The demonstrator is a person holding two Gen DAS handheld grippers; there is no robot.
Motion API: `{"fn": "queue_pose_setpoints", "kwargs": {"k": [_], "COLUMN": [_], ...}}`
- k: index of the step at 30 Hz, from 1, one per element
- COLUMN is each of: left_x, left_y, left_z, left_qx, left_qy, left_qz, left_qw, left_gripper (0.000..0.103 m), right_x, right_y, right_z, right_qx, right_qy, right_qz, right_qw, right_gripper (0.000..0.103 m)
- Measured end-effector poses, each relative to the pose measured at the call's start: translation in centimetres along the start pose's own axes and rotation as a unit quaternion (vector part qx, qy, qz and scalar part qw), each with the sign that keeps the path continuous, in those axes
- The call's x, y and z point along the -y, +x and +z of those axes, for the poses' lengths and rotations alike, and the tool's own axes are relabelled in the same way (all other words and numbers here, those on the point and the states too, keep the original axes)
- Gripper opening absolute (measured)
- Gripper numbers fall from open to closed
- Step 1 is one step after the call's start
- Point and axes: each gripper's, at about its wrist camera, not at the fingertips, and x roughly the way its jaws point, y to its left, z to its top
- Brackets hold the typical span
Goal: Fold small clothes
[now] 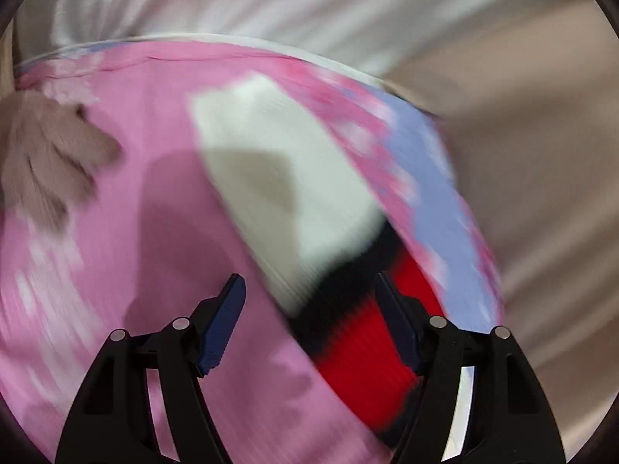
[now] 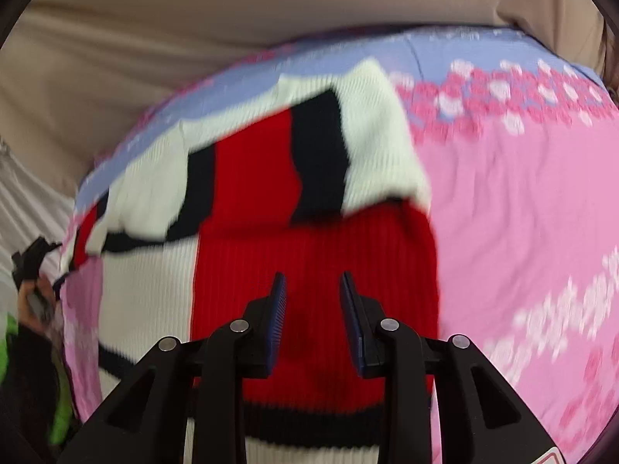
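Observation:
A small knitted sweater (image 2: 247,178) in red, white and black stripes lies on a pink spread (image 2: 522,212). A striped part of it is folded over the red body. My right gripper (image 2: 313,275) hovers over the red panel with its jaws a little apart and nothing clamped between them. In the blurred left wrist view the sweater (image 1: 278,162) shows its white end, with black and red bands lower down. My left gripper (image 1: 308,277) stands wide open above those bands and grips nothing.
The pink spread (image 1: 116,232) has a floral, pale blue border and lies on beige bedding (image 1: 541,154). A beige fluffy thing (image 1: 46,154) rests on it at the left. A dark object and a green patch (image 2: 7,348) sit at the right view's left edge.

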Motion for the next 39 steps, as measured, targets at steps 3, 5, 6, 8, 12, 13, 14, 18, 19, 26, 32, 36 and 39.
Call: {"fn": "queue_pose_setpoints", "kwargs": {"k": [3, 5, 6, 8, 12, 13, 14, 18, 19, 26, 32, 36, 39], "left_x": [0.4, 2.2, 3.1, 8.0, 18.8, 20.6, 22.3, 24.2, 23.7, 15.8, 12.9, 13.6, 14.1], "left_y": [1.1, 1.7, 0.8, -2.7, -10.9, -12.3, -13.4, -12.9, -11.8, -8.6, -6.0, -5.3, -4.9], "left_z": [1.7, 1.9, 2.1, 0.6, -9.1, -12.1, -15.9, -30.1, -33.8, -39.5, -30.6, -28.5, -27.7], "left_qx": [-0.005, -0.032, -0.022, 0.008, 0.010, -0.001, -0.022, -0.139, -0.172, -0.226, -0.169, -0.138, -0.132], "left_qy": [0.010, 0.029, 0.040, 0.117, 0.277, 0.306, 0.336, 0.398, 0.410, 0.381, 0.270, 0.276, 0.289], "left_qz": [-0.007, -0.018, -0.027, -0.064, -0.186, -0.212, -0.237, -0.280, -0.270, -0.189, -0.121, -0.095, -0.084], "left_qw": [0.9999, 0.9989, 0.9986, 0.9911, 0.9427, 0.9283, 0.9115, 0.8620, 0.8541, 0.8763, 0.9401, 0.9463, 0.9446], "left_gripper": [0.038, 0.007, 0.007, 0.006, 0.006, 0.007, 0.007, 0.012, 0.025, 0.053, 0.057, 0.057, 0.057], "right_x": [-1.4, -2.3, -2.8, -3.3, -3.9, -4.0, -4.0, -2.9, -2.5, 1.5, 1.6, 2.3, 2.8], "right_y": [0.0, 0.0, 0.1, -0.2, -0.9, -1.0, -1.0, -1.5, -1.5, -0.9, 0.4, 2.7, 4.2], "right_z": [-2.2, -2.4, -2.6, -2.5, -1.8, -1.7, -1.5, -0.7, -0.7, 0.2, 4.0, 7.0, 8.2], "right_qx": [-0.028, -0.035, -0.034, -0.028, -0.007, -0.002, 0.001, 0.009, 0.012, 0.011, 0.031, 0.029, 0.022], "right_qy": [-0.007, -0.015, -0.019, -0.024, -0.029, -0.031, -0.032, -0.019, -0.017, 0.023, 0.019, 0.055, 0.072], "right_qz": [-0.001, -0.004, -0.007, -0.002, 0.014, 0.016, 0.020, 0.032, 0.031, 0.005, 0.020, 0.021, 0.012], "right_qw": [1.000, 0.999, 0.999, 0.999, 0.999, 0.999, 0.999, 0.999, 0.999, 1.000, 0.999, 0.998, 0.997], "right_gripper": [0.030, 0.031, 0.031, 0.031, 0.036, 0.036, 0.036, 0.039, 0.040, 0.043, 0.057, 0.057, 0.058]}}
